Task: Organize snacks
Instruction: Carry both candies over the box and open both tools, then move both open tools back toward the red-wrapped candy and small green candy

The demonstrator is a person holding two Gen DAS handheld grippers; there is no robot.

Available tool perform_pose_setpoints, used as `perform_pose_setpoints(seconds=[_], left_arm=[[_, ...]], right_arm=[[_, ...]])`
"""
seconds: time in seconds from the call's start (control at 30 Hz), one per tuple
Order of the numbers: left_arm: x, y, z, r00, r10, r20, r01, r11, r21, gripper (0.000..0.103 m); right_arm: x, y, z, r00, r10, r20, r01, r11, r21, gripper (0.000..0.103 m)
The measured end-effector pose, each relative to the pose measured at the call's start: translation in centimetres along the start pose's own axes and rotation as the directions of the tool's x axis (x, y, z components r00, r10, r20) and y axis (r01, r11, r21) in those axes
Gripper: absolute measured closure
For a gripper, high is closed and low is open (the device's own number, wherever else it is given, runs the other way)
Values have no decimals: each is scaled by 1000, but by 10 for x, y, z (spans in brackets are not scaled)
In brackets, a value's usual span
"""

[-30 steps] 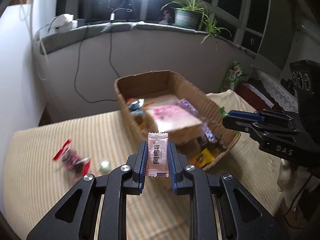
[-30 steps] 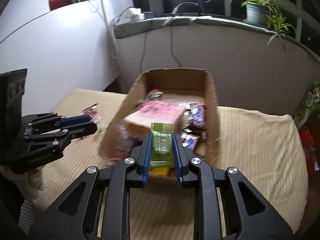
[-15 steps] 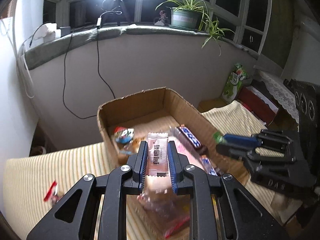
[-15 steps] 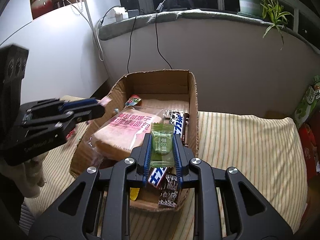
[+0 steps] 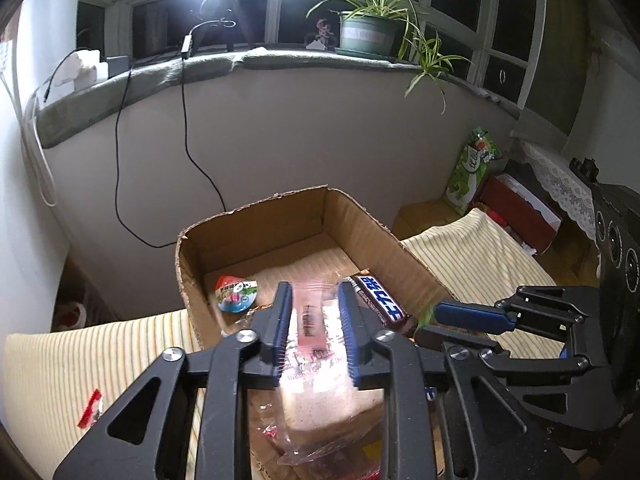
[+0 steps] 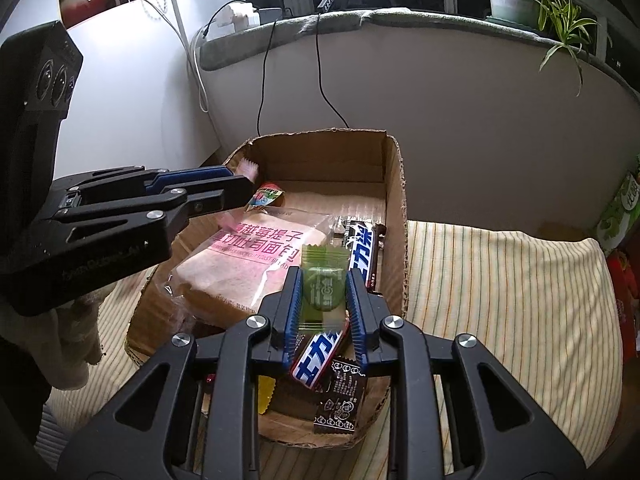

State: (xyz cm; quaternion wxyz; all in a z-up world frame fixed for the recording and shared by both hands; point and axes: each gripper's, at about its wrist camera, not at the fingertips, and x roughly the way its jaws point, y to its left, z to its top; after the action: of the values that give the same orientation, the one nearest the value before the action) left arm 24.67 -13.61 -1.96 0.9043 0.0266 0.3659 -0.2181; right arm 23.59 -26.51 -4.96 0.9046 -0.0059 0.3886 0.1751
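Note:
An open cardboard box (image 5: 256,220) (image 6: 394,184) stands on a striped cloth and holds a bagged bread loaf (image 6: 248,260), a blue bar (image 6: 362,248), a round candy (image 5: 236,294) and dark packets. My left gripper (image 5: 314,320) hangs over the box with its fingers parted; a blurred pink sachet (image 5: 308,320) sits loose between them. My right gripper (image 6: 322,304) is over the box's near end, fingers parted, with a blurred green sachet (image 6: 322,284) loose between them. Each gripper shows in the other's view (image 6: 240,190) (image 5: 430,322).
A red wrapper (image 5: 90,410) lies on the striped cloth (image 5: 80,360) left of the box. A grey wall with a black cable (image 5: 192,160) is just behind the box. A potted plant (image 5: 368,28) stands on the sill. Bags and a red box (image 5: 516,208) sit at right.
Both grippers moved forward over the box and their fingers spread apart. The pink and green sachets, clamped before, now sit loose and blurred between the fingers.

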Motion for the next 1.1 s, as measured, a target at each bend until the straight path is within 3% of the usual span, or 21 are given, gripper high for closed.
perform_pose_setpoints(seconds=[0.1, 0.23, 0.37, 0.83, 1.1], left_arm=[[-2, 2, 1, 1000, 2, 5, -2, 1000, -2, 68], [-8, 1, 1, 1000, 7, 17, -7, 1000, 2, 58], [-15, 1, 1, 999, 14, 31, -14, 1000, 1, 43], [-48, 14, -9, 997, 29, 72, -28, 999, -15, 42], [-81, 49, -21, 993, 57, 106, -49, 996, -76, 42]], right_arm=[[-4, 3, -1, 1000, -5, 14, 5, 1000, -9, 50], [-8, 8, -1, 1000, -4, 25, 5, 1000, -18, 37], [-10, 14, -2, 1000, -9, 21, 9, 1000, -29, 37], [-22, 44, -5, 1000, 0, 21, 1, 999, -52, 35], [-34, 71, -6, 997, 51, 51, -47, 997, -60, 35]])
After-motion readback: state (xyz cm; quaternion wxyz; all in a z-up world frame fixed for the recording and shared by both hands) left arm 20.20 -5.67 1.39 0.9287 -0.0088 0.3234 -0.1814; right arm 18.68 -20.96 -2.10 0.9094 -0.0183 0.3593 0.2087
